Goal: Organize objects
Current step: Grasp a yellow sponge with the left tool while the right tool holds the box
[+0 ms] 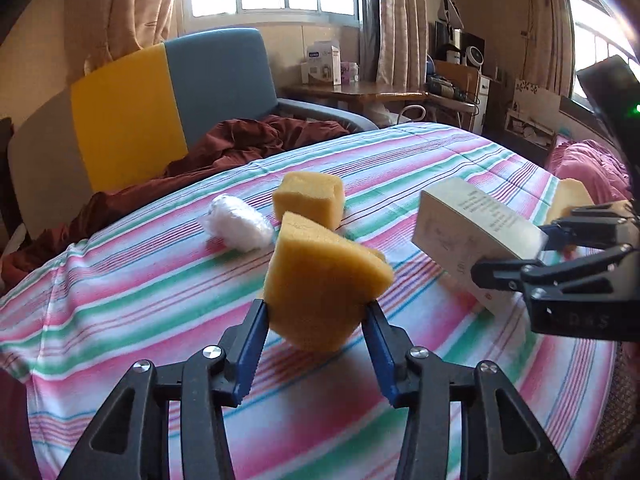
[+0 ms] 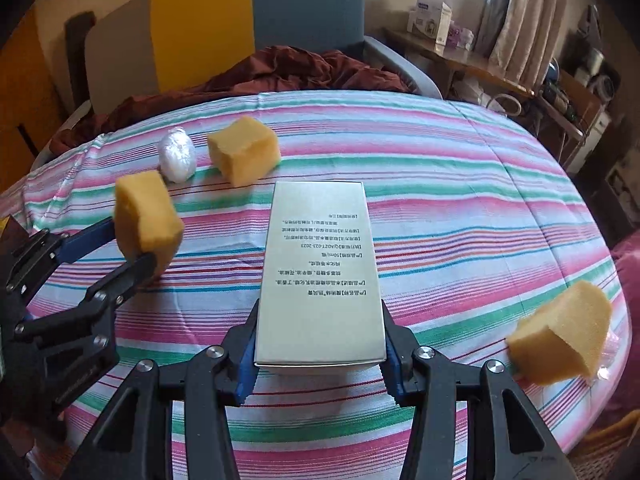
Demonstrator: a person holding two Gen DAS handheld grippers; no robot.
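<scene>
Striped sheet (image 1: 120, 300) covers the whole work surface, with an armchair (image 1: 216, 80) and a red blanket (image 1: 240, 140) behind it.

My left gripper (image 1: 316, 312) has a sponge wedge (image 1: 320, 280) between its blue pads; both pads touch its sides and it's off the sheet. Cut face tilts up and away from me. No earlier view, so I only call it gripped.

Just past it on the sheet: sponge cube (image 1: 308, 196) and, to its left, a white wrapped wad (image 1: 238, 222), close together. Both sit on the line ahead of the wedge.

My right gripper (image 2: 318, 344) is clamped on the near end of a box (image 2: 320, 276). Long axis runs straight away from me along the fingers, printed face up, text upside down from my side. Far end points at the cube.

Third sponge (image 2: 564, 336) lies at the sheet's right edge, well apart. Side table (image 1: 360, 94) with cartons stands beyond.
</scene>
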